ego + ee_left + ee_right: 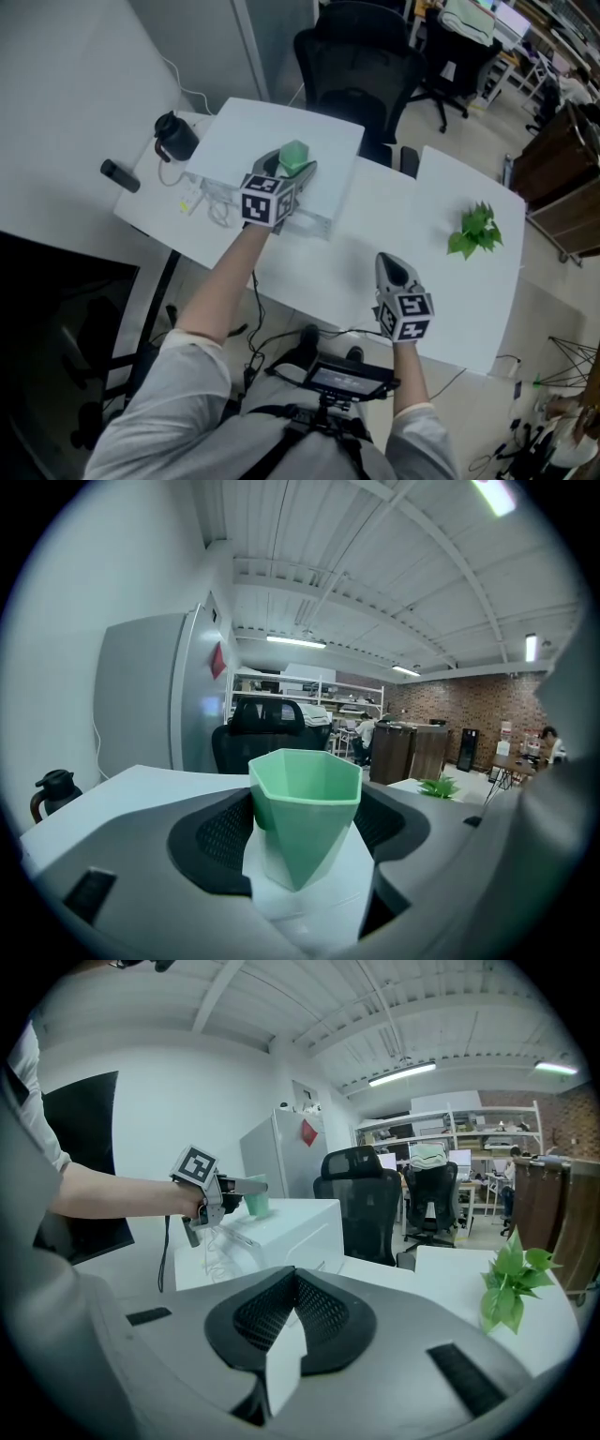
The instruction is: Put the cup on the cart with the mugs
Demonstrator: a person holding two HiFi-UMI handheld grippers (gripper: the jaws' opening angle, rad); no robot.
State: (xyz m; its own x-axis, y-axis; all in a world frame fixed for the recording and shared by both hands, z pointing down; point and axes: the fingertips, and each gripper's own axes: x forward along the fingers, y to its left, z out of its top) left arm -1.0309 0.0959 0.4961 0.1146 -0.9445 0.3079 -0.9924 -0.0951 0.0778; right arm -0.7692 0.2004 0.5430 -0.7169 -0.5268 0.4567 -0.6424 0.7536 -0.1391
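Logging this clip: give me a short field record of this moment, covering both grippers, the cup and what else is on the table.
left gripper: shut on the green cup, over the white box
right gripper: shut, empty, over the white table
green cup: upright between the left jaws; cannot tell if it rests on the box
other items: plant to the right, black jug to the left
cart: not in view
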